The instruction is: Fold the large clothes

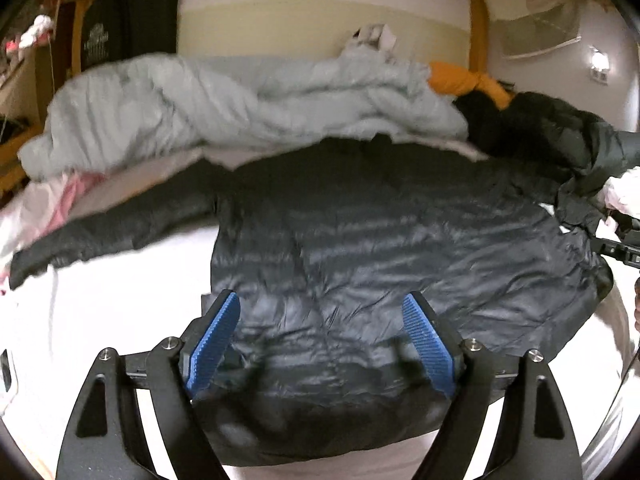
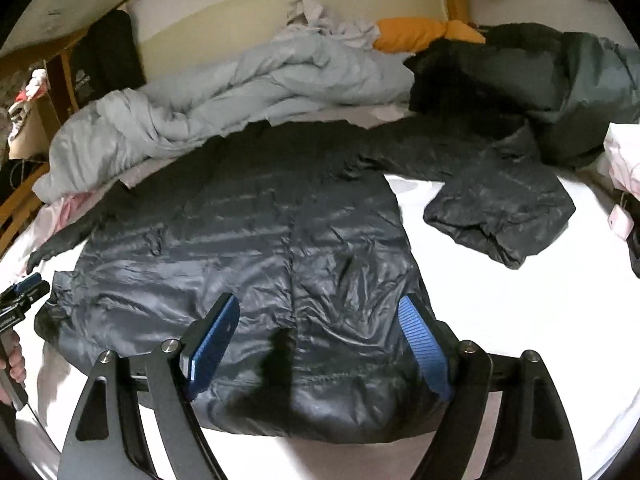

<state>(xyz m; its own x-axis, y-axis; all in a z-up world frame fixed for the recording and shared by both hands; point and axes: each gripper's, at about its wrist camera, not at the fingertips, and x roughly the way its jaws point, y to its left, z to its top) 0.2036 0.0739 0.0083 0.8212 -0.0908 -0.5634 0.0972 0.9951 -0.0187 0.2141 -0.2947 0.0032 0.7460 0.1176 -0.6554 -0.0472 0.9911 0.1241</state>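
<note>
We have the dark puffer jacket (image 2: 256,248) spread flat on the white bed (image 2: 520,320), filling frame centre, ready for folding. Left gripper (image 1: 320,320) and right gripper (image 2: 320,320) hover above its hem, jaws apart, empty.

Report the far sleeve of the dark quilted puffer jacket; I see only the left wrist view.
Observer: The dark quilted puffer jacket's right-hand sleeve bends toward the near side, its cuff resting on the white sheet.
Operator: Check the right tongs.
Observer: The right tongs stand open above the jacket's hem, gripping nothing.
</note>
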